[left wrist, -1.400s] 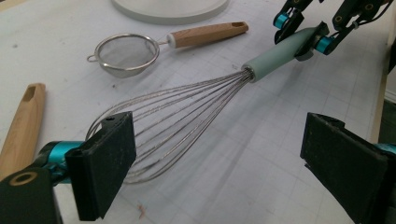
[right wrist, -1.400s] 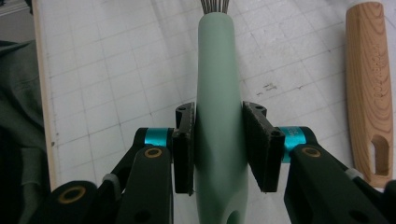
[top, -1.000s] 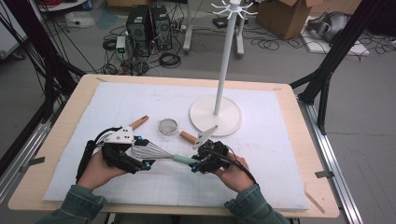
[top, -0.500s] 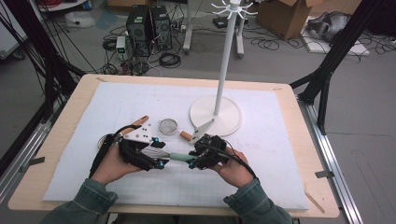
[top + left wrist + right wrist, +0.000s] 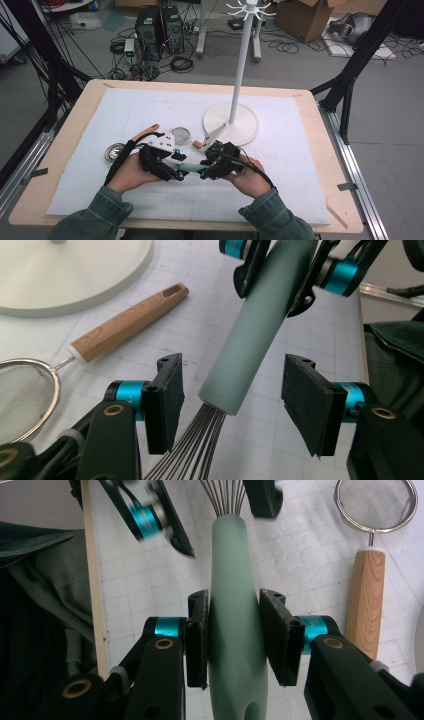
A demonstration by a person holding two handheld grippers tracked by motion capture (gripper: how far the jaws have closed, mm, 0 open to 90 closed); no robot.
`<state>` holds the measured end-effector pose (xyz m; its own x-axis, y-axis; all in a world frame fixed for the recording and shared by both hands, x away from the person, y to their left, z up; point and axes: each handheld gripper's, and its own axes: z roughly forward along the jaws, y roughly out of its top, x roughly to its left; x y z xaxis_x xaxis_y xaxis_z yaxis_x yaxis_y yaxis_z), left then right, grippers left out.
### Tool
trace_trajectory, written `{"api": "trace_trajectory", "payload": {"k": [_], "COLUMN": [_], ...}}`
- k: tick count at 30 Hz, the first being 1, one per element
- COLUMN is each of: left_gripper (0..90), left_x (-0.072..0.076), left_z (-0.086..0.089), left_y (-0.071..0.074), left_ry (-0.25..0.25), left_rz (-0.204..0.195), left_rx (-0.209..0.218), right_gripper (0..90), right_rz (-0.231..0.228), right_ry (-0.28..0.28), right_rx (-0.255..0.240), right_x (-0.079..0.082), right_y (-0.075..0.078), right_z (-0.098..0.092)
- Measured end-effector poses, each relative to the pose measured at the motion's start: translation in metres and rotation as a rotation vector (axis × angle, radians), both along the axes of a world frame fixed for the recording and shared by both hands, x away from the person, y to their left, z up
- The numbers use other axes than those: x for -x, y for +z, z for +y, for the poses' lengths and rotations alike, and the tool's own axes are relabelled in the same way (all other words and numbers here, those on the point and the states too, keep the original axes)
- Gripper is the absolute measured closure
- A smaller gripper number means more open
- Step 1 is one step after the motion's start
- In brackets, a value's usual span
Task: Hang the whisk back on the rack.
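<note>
A whisk with a pale green handle is held level above the white mat near the table's front. My right gripper is shut on the middle of the handle, a pad pressed on each side. My left gripper faces it from the left. Its jaws have just been closing and now straddle the handle's wire end, with a gap on each side and no pad touching. The whisk's wires run back between the left jaws of my left gripper.
A small mesh strainer with a wooden handle lies just beyond the grippers. The white stand's round base and pole sit behind it. A round metal piece and another wooden handle lie to the left.
My left gripper has slid right along the whisk's wires up to the handle end, and its jaws have narrowed around it. The right gripper has kept its hold and lifted slightly.
</note>
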<state>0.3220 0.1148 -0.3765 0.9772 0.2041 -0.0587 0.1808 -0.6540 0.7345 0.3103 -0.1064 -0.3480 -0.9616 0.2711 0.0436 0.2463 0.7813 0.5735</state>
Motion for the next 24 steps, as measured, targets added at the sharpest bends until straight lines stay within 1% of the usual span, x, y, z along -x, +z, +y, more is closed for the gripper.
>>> {"api": "trace_trajectory", "payload": {"k": [4,6,7,9,13,14,17,19,20,21,22,24], "left_gripper": [45.8,47.5,48.7,49.9,53.5,54.7,58.7,59.8,60.2,60.7,61.4,63.3], "left_x": [-0.001,-0.001,-0.001,-0.001,-0.003,-0.002,0.000,0.000,0.001,0.001,0.002,0.002], "left_z": [-0.005,-0.007,-0.009,-0.011,-0.015,-0.016,-0.017,-0.017,-0.017,-0.017,-0.017,-0.017], "left_y": [-0.003,-0.003,-0.003,-0.003,-0.004,-0.005,-0.003,-0.001,0.000,0.001,0.002,0.004], "left_ry": [-0.016,-0.028,-0.032,-0.044,-0.070,-0.072,-0.087,-0.094,-0.099,-0.103,-0.106,-0.113], "left_rz": [0.013,0.011,0.012,0.014,0.026,0.029,0.018,0.016,0.008,0.010,0.007,-0.005], "left_rx": [-0.013,-0.017,-0.023,-0.017,-0.036,-0.030,-0.036,-0.035,-0.038,-0.041,-0.033,-0.035], "right_gripper": [65.9,65.9,65.9,65.9,65.9,66.0,65.9,65.9,65.9,65.7,65.2,62.5], "right_rz": [-0.004,0.002,-0.004,0.003,-0.003,0.003,-0.005,-0.003,-0.005,-0.009,-0.005,0.006], "right_ry": [0.007,0.014,0.020,0.023,0.035,0.039,0.046,0.048,0.050,0.059,0.060,0.049], "right_rx": [0.005,0.009,0.007,0.013,0.020,0.019,0.030,0.026,0.019,0.011,-0.004,-0.032], "right_x": [0.001,0.001,0.001,0.001,0.003,0.004,0.005,0.005,0.005,0.005,0.004,0.004], "right_y": [0.004,0.006,0.007,0.009,0.011,0.012,0.014,0.015,0.016,0.017,0.017,0.019], "right_z": [0.003,0.004,0.005,0.006,0.009,0.010,0.011,0.011,0.011,0.010,0.009,0.006]}}
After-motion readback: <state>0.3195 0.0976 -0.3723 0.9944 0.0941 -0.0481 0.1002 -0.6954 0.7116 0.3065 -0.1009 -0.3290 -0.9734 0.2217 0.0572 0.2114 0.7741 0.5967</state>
